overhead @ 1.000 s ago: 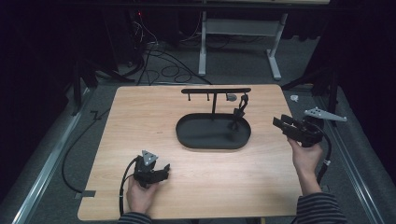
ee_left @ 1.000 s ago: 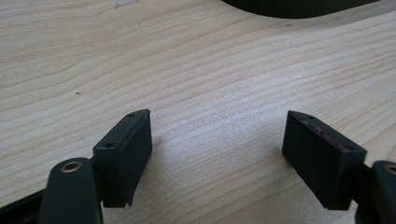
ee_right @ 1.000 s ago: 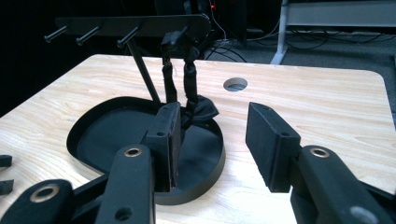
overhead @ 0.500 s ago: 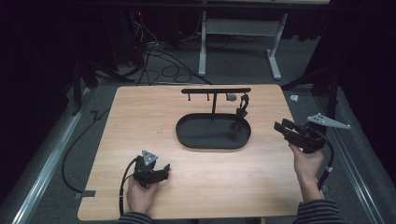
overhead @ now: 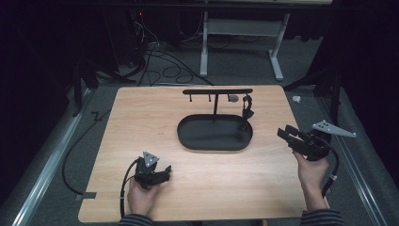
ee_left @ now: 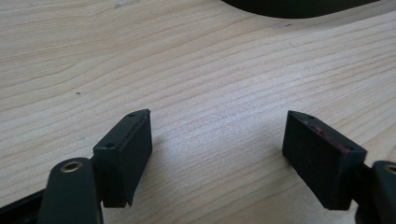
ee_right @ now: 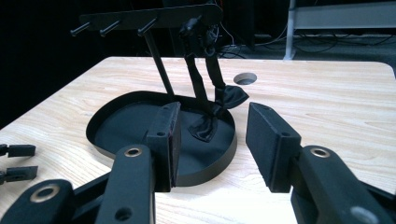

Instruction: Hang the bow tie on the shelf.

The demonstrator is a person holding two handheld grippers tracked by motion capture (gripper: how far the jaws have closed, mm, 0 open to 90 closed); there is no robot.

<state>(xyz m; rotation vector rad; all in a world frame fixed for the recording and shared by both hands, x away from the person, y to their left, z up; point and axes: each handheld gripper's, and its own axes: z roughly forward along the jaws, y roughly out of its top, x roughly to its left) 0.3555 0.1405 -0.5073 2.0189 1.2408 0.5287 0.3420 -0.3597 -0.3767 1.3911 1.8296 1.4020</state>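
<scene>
Right gripper [ee_right: 212, 135], jaws apart, faces the bow tie [ee_right: 212, 114] hanging over the tray [ee_right: 116, 121].

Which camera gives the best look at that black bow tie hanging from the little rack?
The right gripper view: the bow tie hangs close and large there, its strap running up to the rack and its bow dangling over the black tray. The high view shows it as a small dark shape at the rack's right end. The left gripper view shows bare table.

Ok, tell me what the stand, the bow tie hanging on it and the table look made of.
Stand: probably metal painted matte black, judging by its thin rigid bar, pegs and tray rim.
Bow tie: soft black fabric with a slight sheen; its strap drapes limp from a peg.
Table: light wood or wood-look laminate, with visible grain lines.
</scene>
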